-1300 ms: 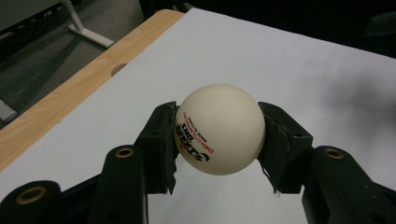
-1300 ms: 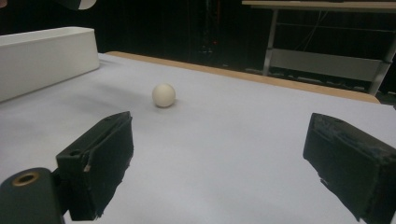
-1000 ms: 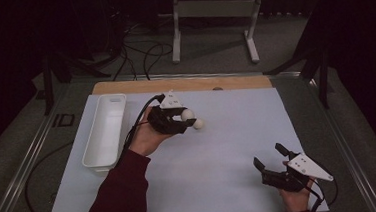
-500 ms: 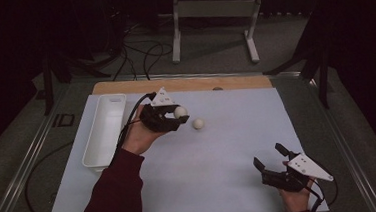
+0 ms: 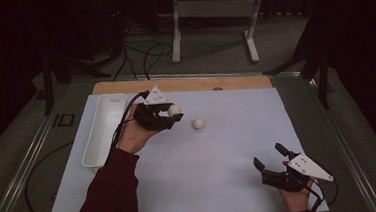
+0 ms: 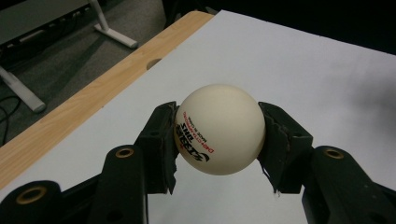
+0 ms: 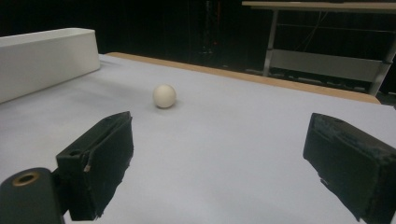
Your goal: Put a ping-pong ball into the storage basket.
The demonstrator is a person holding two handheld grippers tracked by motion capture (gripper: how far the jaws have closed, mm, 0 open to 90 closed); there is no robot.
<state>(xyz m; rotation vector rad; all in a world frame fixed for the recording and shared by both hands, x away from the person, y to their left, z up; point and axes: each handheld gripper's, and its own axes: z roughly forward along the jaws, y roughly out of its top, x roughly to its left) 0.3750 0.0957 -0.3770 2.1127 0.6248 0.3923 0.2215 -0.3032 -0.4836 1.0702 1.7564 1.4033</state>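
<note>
You've carried the held ball (image 6: pixel 219 129) farther from the loose ball (image 5: pixel 198 123). Your left gripper (image 5: pixel 172 113) clamps it; your right gripper (image 5: pixel 272 158) rests wide open, empty.

High view sits above your side, facing forward and down, whole white counter (image 5: pixel 220 159) in frame, floor at top. Left gripper view is close in, its jaws rising from the bottom edge, wooden edge (image 6: pixel 70 116) upper left. Right gripper view is low, skimming the counter toward the white tray (image 7: pixel 42 60) at upper left. It shares the loose ball (image 7: pixel 164 95) with the high view.
</note>
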